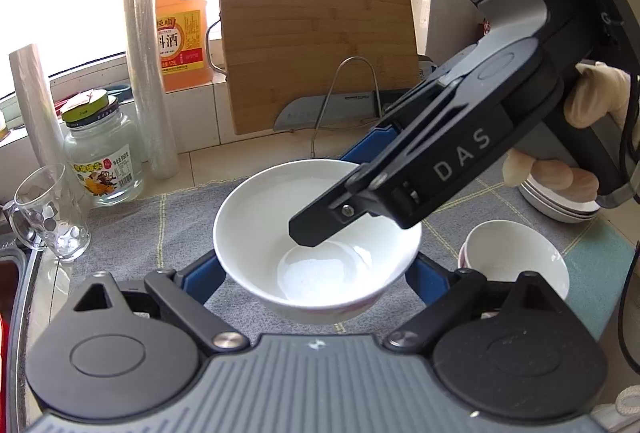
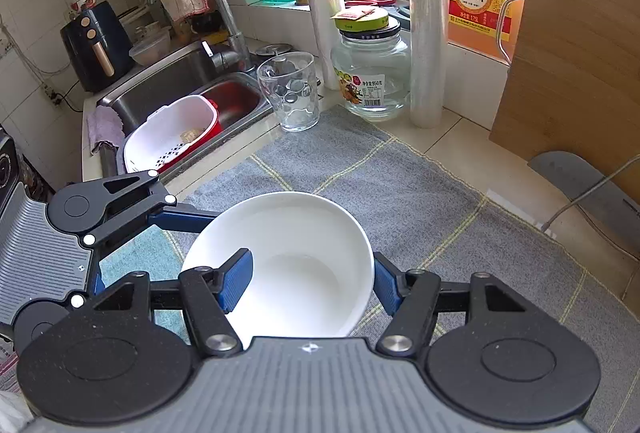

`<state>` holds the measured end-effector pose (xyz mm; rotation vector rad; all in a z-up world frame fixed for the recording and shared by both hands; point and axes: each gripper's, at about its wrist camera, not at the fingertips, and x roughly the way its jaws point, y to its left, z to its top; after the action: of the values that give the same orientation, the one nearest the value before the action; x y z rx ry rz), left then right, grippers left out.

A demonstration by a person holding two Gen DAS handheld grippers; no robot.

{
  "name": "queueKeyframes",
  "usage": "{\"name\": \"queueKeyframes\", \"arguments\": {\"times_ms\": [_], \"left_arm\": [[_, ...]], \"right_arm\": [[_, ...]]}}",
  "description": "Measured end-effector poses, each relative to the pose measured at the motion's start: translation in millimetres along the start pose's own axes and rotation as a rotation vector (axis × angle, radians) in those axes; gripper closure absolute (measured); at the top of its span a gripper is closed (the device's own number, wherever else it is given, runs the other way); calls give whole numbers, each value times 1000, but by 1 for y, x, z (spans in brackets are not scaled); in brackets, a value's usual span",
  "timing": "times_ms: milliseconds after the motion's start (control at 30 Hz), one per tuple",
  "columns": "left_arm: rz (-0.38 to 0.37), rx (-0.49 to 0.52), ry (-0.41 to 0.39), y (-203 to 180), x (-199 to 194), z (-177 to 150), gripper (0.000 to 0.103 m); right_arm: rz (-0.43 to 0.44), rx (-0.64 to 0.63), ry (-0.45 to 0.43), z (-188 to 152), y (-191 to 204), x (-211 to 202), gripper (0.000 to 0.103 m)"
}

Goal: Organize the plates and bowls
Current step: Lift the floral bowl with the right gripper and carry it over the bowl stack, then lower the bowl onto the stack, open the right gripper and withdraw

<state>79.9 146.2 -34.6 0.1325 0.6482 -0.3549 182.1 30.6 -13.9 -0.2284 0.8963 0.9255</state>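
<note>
Left wrist view, items by size. Surface [image 1: 208,169]: tiled, partly covered by a grey checked cloth [image 1: 132,229]. Bamboo cutting board [image 1: 316,41]: upright against the window ledge, a cleaver [image 1: 332,109] resting at its foot. White bowl [image 1: 316,237]: raised above the cloth, gripped from two sides. Left tool [image 1: 316,277]: spread wide, blue pads against the bowl's outer wall. Right tool [image 2: 308,283]: clamped across the rim, one blue finger [image 2: 236,281] inside, the other outside. Plate stack [image 1: 560,205]: far right. Smaller bowl [image 1: 516,257]: on the cloth, just beside the held one.
</note>
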Motion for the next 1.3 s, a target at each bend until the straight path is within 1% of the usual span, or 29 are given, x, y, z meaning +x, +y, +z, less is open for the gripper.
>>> {"name": "queueKeyframes", "arguments": {"times_ms": [433, 667, 833, 1033, 1300], "left_arm": [[-81, 52, -11, -68, -15, 9, 8], [-138, 66, 1, -95, -5, 10, 8], [-174, 87, 11, -112, 4, 10, 8], [-210, 95, 30, -120, 13, 8, 8], [-222, 97, 56, -123, 21, 6, 8]], "right_arm": [[-67, 45, -58, -55, -6, -70, 34], [-109, 78, -62, -81, -15, -94, 34], [-132, 115, -57, -100, -23, -104, 33], [-149, 161, -47, -120, -32, -108, 33], [-152, 184, -34, -132, -38, -102, 33]]}}
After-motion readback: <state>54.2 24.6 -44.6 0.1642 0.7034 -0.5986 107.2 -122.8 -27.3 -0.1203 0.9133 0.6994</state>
